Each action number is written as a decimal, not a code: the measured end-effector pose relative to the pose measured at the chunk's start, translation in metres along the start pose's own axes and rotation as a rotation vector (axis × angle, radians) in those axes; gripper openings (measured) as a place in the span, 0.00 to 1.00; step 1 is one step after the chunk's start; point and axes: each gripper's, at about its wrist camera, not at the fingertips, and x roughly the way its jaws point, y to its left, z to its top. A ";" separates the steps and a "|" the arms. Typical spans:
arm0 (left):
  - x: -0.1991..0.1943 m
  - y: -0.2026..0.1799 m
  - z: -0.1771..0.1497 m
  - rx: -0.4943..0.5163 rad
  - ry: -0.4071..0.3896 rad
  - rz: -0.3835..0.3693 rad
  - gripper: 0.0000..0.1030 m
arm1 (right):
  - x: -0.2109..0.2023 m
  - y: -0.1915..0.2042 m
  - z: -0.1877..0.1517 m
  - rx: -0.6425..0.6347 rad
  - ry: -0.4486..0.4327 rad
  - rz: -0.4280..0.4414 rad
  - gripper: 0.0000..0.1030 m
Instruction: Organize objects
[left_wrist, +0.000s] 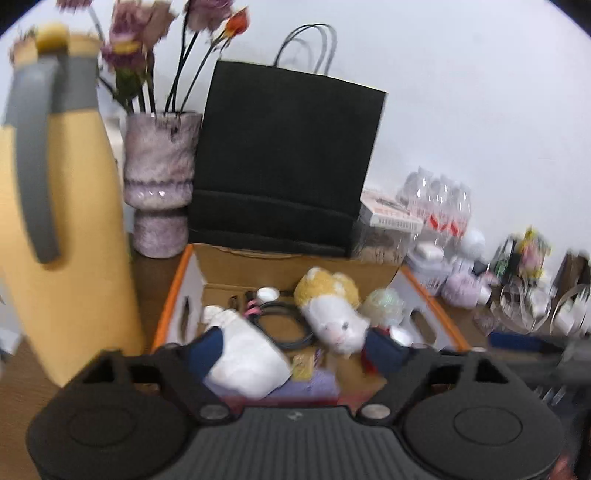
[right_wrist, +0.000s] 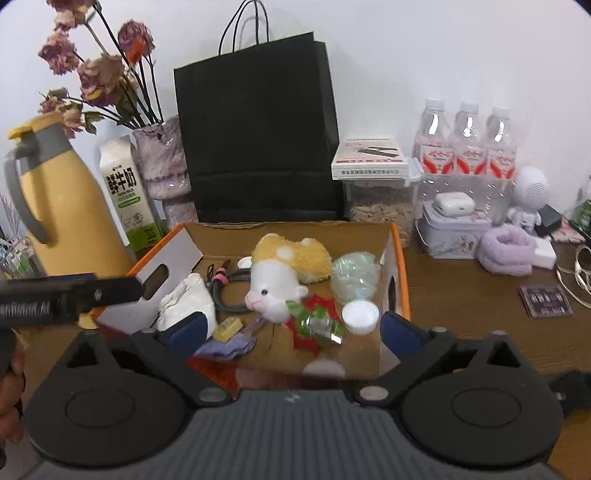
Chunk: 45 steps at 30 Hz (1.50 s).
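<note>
Inside the cardboard box (right_wrist: 397, 251), plush toy (right_wrist: 280, 280) seemingly lies face-forward, lengthwise front-to-back.

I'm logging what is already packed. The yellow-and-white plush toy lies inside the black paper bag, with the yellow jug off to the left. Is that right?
Not quite. The plush toy lies inside the open cardboard box in front of the black paper bag, not in the bag. The right wrist view shows it clearly. The yellow jug is indeed off to the left.
</note>
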 end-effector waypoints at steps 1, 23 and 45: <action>-0.009 -0.002 -0.006 0.031 0.013 0.025 0.83 | -0.011 -0.001 -0.004 0.012 0.001 0.006 0.99; -0.246 0.020 -0.211 0.099 0.038 0.144 0.87 | -0.245 0.021 -0.219 -0.014 0.055 -0.075 1.00; -0.046 0.050 -0.114 0.079 0.053 0.003 0.86 | -0.089 0.083 -0.166 -0.079 0.056 0.033 1.00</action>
